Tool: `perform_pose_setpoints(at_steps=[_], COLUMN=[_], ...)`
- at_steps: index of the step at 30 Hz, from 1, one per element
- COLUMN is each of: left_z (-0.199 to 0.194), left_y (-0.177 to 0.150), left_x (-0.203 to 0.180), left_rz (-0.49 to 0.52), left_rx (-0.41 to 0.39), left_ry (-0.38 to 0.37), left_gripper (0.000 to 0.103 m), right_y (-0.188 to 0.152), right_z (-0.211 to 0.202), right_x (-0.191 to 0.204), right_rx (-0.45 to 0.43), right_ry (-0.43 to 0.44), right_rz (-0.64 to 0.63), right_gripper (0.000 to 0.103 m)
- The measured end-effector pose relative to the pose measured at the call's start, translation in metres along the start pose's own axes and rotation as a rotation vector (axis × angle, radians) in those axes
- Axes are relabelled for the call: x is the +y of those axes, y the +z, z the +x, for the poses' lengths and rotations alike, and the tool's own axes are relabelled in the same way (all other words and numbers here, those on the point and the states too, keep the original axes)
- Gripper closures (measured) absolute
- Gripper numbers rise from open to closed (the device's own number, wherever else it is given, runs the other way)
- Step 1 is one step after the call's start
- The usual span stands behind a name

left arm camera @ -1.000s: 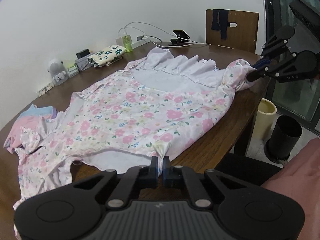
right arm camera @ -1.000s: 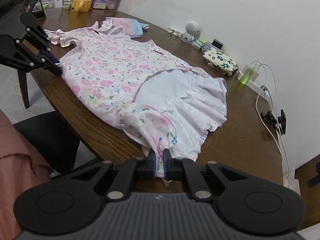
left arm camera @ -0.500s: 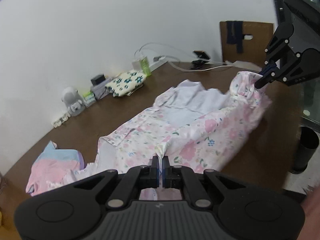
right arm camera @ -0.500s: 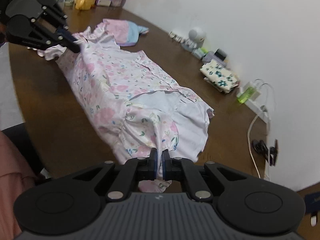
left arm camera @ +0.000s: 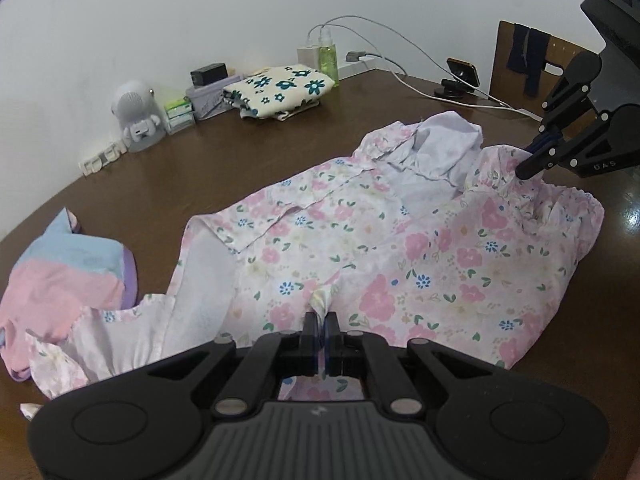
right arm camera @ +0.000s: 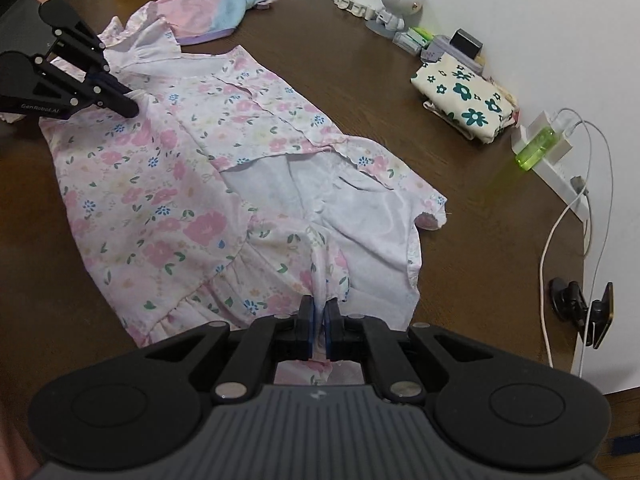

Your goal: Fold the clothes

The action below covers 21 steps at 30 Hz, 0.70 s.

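A pink floral dress (left arm camera: 400,248) lies on the brown table (left arm camera: 180,168), its near long side folded over the rest. It also shows in the right wrist view (right arm camera: 168,184), with the white lining (right arm camera: 360,216) exposed near the hem. My left gripper (left arm camera: 320,322) is shut on a pinch of the dress fabric near the top end. My right gripper (right arm camera: 319,316) is shut on the ruffled hem. Each gripper shows in the other's view: the right gripper (left arm camera: 532,160) and the left gripper (right arm camera: 124,102).
A pink and blue folded garment (left arm camera: 68,276) lies beside the dress top. Along the wall stand a floral folded cloth (left arm camera: 280,88), a small white robot figure (left arm camera: 136,116), a green bottle (left arm camera: 329,56), a power strip with cables (right arm camera: 560,168) and a phone stand (left arm camera: 460,76). A wooden chair (left arm camera: 528,60) stands beyond the table.
Both grippers have carried the near edge of the dress up and across, away from the table's edge. The dress now lies folded lengthwise and narrower, with the grippers lower over it.
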<state>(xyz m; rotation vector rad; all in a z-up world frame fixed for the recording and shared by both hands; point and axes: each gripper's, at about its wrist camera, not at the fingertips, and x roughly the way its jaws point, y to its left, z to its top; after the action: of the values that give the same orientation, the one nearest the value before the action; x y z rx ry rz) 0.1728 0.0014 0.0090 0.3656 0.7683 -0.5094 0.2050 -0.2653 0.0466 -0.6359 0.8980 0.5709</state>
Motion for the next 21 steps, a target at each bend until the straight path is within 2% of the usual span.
perform_pose_setpoints(at_steps=[5,7,8,10,11,12,14,17,18,19,21], left_z=[0.003,0.001,-0.003,-0.015,-0.022,-0.030,-0.043,-0.051,-0.049,-0.047,-0.039], left_y=[-0.004,-0.004,-0.003,-0.002,-0.002,-0.002,-0.003,-0.007,-0.009,-0.011,-0.017], left_x=[0.000,0.001,0.003,0.006,0.007,0.008,0.005,-0.010,-0.016,-0.021,-0.027], left_rz=[-0.025,-0.047,-0.060,-0.085,-0.097,-0.109,-0.122,-0.109,-0.100,-0.092,-0.094], left_rx=[0.005,0.002,-0.010,-0.046,-0.069,-0.098,-0.137,-0.156,-0.146,-0.134,-0.105], left_ry=[-0.003,0.007,0.014,0.032,0.043,0.052,0.041,-0.023,-0.044,-0.065,-0.068], left_gripper=[0.100,0.091,0.090,0.070,0.065,0.060,0.060,0.070,0.081,0.085,0.085], right_y=[-0.003,-0.006,-0.008,-0.011,-0.014,-0.017,-0.024,-0.029,-0.029,-0.029,-0.028], right_z=[0.011,0.013,0.012,0.004,-0.006,-0.017,-0.041,-0.058,-0.057,-0.051,-0.033], right_x=[-0.004,-0.005,-0.006,-0.010,-0.014,-0.017,-0.018,0.000,0.010,0.023,0.042], right_rx=[-0.001,0.000,-0.006,-0.038,-0.075,-0.117,-0.205,-0.308,-0.317,-0.315,-0.293], right_ry=[-0.001,0.000,-0.002,-0.004,-0.008,-0.015,-0.018,0.072,0.110,0.136,0.160], right_rz=[0.043,0.067,0.083,0.136,0.179,0.225,0.309,0.326,0.311,0.286,0.246], right_gripper=[0.096,0.093,0.087,0.064,0.047,0.044,0.044,0.047,0.050,0.052,0.060])
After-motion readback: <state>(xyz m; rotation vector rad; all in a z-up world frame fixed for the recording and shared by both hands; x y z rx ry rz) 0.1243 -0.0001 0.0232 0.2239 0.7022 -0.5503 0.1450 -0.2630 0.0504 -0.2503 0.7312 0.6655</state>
